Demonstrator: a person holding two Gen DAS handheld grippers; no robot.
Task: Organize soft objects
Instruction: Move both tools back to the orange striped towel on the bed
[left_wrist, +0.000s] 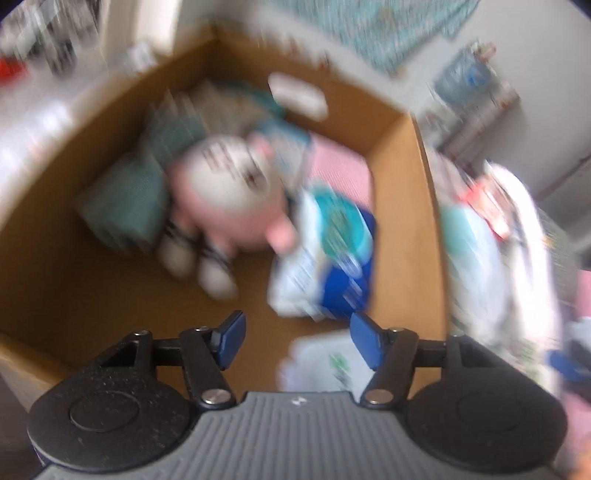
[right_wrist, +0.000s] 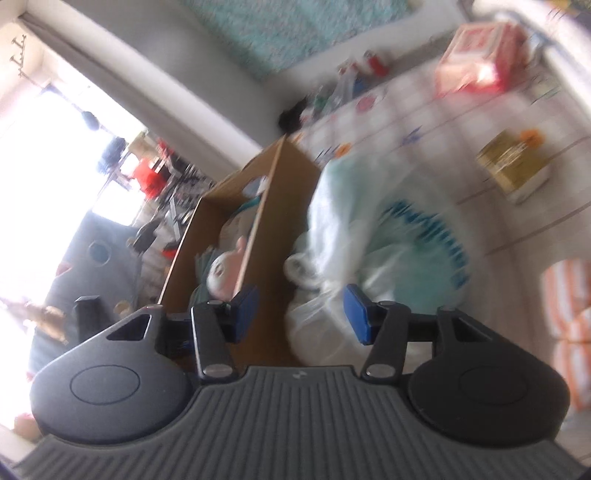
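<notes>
Both views are motion-blurred. In the left wrist view a cardboard box (left_wrist: 430, 206) holds a pink and white plush toy (left_wrist: 229, 192), a teal cushion (left_wrist: 122, 206), a pink cloth (left_wrist: 343, 173) and a blue and white soft pack (left_wrist: 328, 254). My left gripper (left_wrist: 297, 341) is open and empty, just above the box's near side. In the right wrist view my right gripper (right_wrist: 301, 314) is open and empty, next to the box (right_wrist: 273, 236) and in front of a white and teal plastic-wrapped pack (right_wrist: 399, 236) lying outside it. The plush toy (right_wrist: 221, 275) shows inside the box.
A white patterned tablecloth (right_wrist: 424, 107) carries a red and pink pack (right_wrist: 476, 59), a gold box (right_wrist: 513, 166) and orange-striped packs (right_wrist: 569, 306). A white and teal bundle (left_wrist: 491, 236) lies right of the box. Cluttered shelves and a bright window stand behind.
</notes>
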